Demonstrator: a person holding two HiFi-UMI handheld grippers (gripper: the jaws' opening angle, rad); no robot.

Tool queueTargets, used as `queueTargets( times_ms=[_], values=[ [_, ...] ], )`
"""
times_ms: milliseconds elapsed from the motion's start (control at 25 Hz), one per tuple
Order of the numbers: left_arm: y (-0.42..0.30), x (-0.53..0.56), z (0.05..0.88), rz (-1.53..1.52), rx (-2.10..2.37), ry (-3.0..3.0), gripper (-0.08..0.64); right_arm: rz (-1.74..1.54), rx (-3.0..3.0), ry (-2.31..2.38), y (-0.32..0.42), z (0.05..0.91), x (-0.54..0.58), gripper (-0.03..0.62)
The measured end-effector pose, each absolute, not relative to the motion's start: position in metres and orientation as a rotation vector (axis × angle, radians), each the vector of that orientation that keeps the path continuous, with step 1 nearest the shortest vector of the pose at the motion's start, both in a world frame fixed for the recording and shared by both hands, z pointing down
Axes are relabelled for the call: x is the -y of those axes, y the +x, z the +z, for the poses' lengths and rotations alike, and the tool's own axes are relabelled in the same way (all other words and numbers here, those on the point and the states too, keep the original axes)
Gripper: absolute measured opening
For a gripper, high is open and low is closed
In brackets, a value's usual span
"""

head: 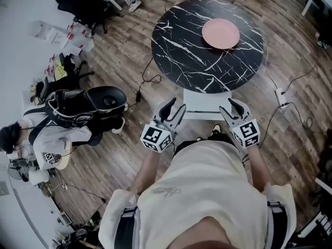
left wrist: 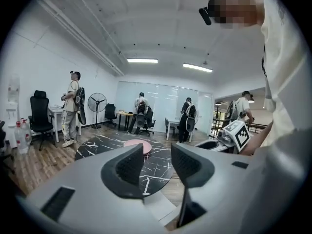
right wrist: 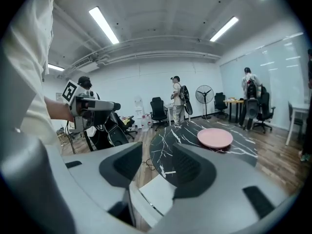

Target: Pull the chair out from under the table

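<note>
The floor [head: 119, 51] was wood plank, crossed by loose cables [head: 148, 79]. White walls [left wrist: 39, 57] met strip lights [left wrist: 142, 61] overhead — a standing fan [left wrist: 97, 103] and a black office chair [left wrist: 39, 115] stood nearby.

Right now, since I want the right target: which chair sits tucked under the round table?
The white chair, its seat half under the black marble table; the black office chair stands far off across the floor.

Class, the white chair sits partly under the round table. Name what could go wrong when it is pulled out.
1. The left tongs and right tongs stand open near the chair; a shallow bite on its seat may slip.
2. A knock on the table could shift the pink plate.
3. The power strip lies close and might snag.
</note>
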State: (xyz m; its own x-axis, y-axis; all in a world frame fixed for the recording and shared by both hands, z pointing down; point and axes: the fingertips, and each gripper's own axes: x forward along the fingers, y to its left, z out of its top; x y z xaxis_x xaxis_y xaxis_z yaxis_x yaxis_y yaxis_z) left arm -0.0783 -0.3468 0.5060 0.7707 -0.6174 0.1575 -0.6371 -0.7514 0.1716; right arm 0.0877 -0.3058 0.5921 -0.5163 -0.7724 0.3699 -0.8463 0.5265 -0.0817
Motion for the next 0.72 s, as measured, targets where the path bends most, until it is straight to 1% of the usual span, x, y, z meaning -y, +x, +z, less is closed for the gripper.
queueTargets(
  times_ms=[160,320,720],
  values=[
    [-0.068,0.359,0.515,0.181,0.948,2.792,0.192,0.343,2.496,1.331,0.093,0.595,0.319,0.202],
    [-0.074,0.356,0.541,0.366,0.876,2.839,0.192,0.365,2.49,1.271,0.096,0.603,0.319,0.202],
    [-0.133,0.337,0.624,0.816,0.571,2.744,0.193,0.553,2.305,1.071,0.106,0.659,0.267,0.209]
  ],
)
